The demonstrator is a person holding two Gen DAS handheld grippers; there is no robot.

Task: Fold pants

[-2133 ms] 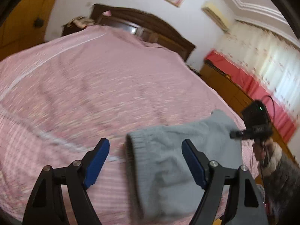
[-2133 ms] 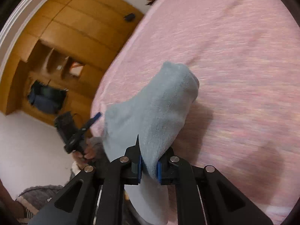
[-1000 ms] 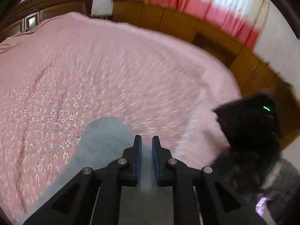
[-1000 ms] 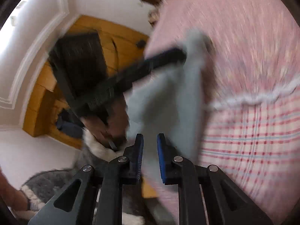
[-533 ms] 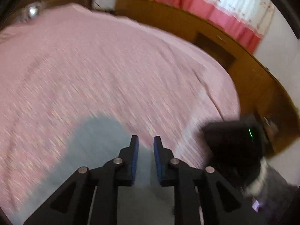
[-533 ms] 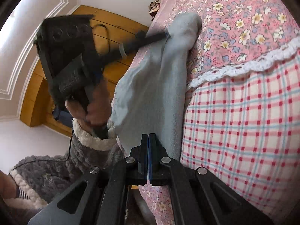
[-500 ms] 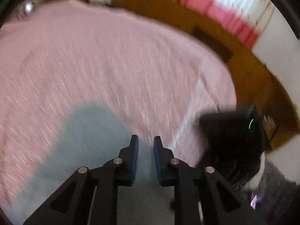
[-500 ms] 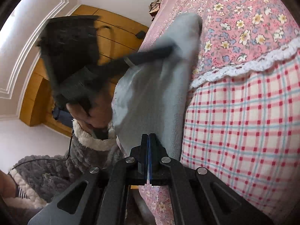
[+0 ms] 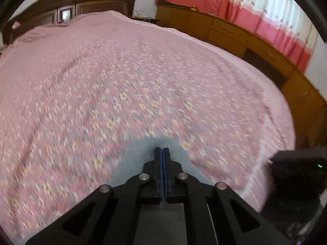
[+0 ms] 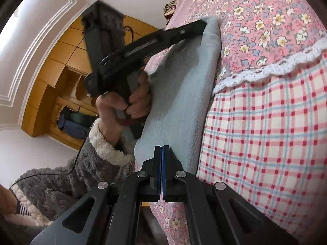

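The grey-blue pants (image 10: 184, 94) hang over the foot edge of the bed, stretched between both grippers. My right gripper (image 10: 162, 149) is shut on their lower end, below the bed's top edge. My left gripper (image 9: 162, 151) is shut on the other end (image 9: 134, 161), which lies on the pink floral bedspread (image 9: 122, 81). The left gripper also shows in the right wrist view (image 10: 202, 23), with its tips at the pants' upper end and a hand around its handle.
A dark wooden headboard (image 9: 71, 2) stands at the far end of the bed. Wooden cabinets (image 9: 235, 32) under red and white curtains line the right side. A checked sheet (image 10: 265, 132) covers the bed's side. A wooden wardrobe (image 10: 61, 77) stands at the left.
Both grippers have closed fully on the pants. The left gripper has drawn back, so less grey fabric shows in front of it. The right gripper holds still.
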